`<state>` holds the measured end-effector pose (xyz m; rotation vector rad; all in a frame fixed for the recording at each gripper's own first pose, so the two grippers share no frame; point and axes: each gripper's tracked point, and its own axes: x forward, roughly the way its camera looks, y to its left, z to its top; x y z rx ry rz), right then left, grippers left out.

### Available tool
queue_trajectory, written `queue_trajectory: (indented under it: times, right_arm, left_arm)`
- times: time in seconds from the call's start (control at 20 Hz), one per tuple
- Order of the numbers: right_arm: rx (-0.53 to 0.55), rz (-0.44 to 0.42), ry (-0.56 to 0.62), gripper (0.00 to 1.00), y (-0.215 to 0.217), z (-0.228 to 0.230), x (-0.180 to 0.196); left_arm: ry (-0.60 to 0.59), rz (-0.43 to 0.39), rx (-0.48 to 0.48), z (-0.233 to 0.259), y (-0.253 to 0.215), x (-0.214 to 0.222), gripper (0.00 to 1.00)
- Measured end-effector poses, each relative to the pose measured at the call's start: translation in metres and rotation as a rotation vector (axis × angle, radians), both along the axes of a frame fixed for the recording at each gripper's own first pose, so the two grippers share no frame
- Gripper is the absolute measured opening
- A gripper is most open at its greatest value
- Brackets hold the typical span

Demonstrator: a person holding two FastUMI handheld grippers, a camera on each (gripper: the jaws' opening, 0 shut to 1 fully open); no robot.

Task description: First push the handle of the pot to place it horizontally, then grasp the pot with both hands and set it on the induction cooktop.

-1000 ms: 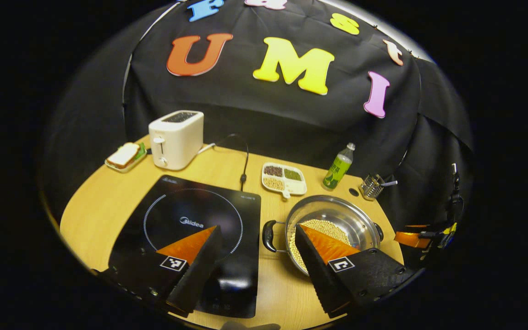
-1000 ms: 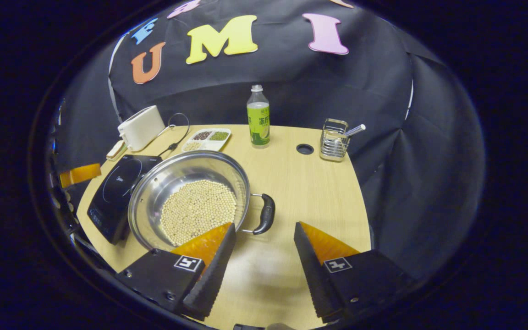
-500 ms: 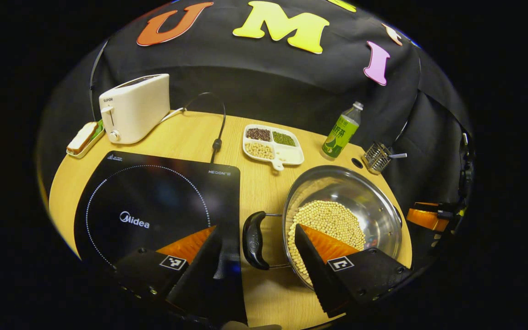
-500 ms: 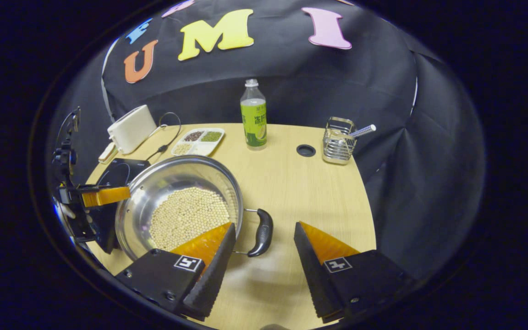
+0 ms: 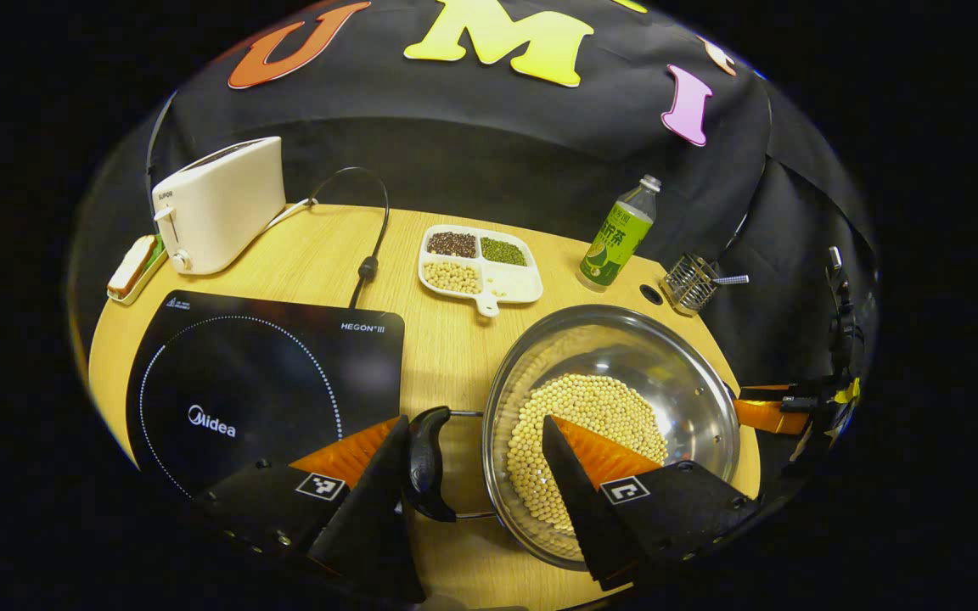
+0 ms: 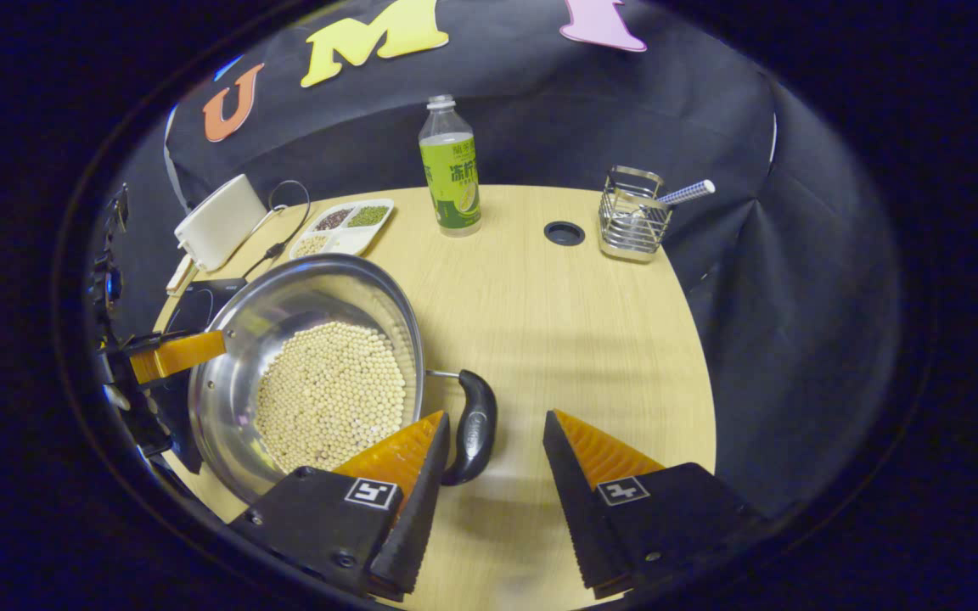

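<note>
Sitting at the table's (image 6: pixel 591 339) front edge, the pot (image 5: pixel 616 416) is lying between your two wide-open, empty grippers: left gripper (image 5: pixel 472 475) is straddling the left handle (image 5: pixel 426 462), right gripper (image 6: pixel 493 467) the right handle (image 6: pixel 472 428). Just left, the cooktop (image 5: pixel 260 373) is waiting; tray (image 5: pixel 480 271) and bottle (image 5: pixel 616 242) are standing behind, clear.

The left gripper's (image 5: pixel 468 441) finger is hiding part of the pot's (image 5: pixel 693 399) near handle (image 5: pixel 428 462); beans (image 5: pixel 591 407) are covering its floor.
</note>
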<state>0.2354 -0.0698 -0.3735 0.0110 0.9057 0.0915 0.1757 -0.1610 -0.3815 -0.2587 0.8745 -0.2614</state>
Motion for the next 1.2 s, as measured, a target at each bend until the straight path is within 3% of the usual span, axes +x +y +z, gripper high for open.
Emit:
queue_trajectory:
  times: [0.2, 0.25, 0.3, 0.35, 0.55, 0.7, 0.85, 0.9, 1.0, 1.2]
  right_arm:
    - [-0.035, 0.003, 0.013, 0.54, 0.000, -0.004, 0.005]
    - [-0.044, 0.004, 0.018, 0.53, 0.000, -0.003, 0.006]
    - [-0.058, 0.011, 0.031, 0.50, -0.001, -0.003, 0.005]
    - [-0.065, 0.016, 0.039, 0.49, -0.001, -0.002, 0.005]
    - [0.006, 0.010, -0.012, 0.48, -0.001, 0.008, 0.009]
    - [0.060, 0.000, -0.059, 0.60, 0.004, 0.021, 0.006]
    - [0.121, 0.027, -0.088, 0.61, 0.020, 0.031, 0.008]
    - [0.149, 0.040, -0.082, 0.72, 0.028, 0.034, 0.005]
    - [0.099, 0.033, -0.054, 0.92, 0.026, 0.022, 0.009]
    - [0.068, 0.014, 0.032, 0.82, 0.025, 0.001, 0.011]
  left_arm:
    - [0.019, -0.007, 0.081, -0.005, 0.005, 0.000, 0.93]
    - [0.026, 0.006, 0.109, -0.007, 0.009, -0.001, 0.77]
    - [0.023, 0.015, 0.116, -0.009, 0.006, 0.004, 0.83]
    - [0.030, 0.018, 0.131, -0.009, 0.006, 0.002, 0.78]
    - [0.034, 0.025, 0.121, -0.008, 0.006, 0.003, 0.78]
    - [0.037, 0.034, 0.107, -0.008, 0.009, 0.004, 0.76]
    - [0.037, 0.035, 0.100, -0.008, 0.009, 0.004, 0.75]
    - [0.037, 0.033, 0.099, -0.007, 0.008, 0.004, 0.75]
    - [0.037, 0.033, 0.096, -0.007, 0.009, 0.004, 0.76]
    - [0.037, 0.026, 0.096, -0.007, 0.007, 0.003, 0.75]
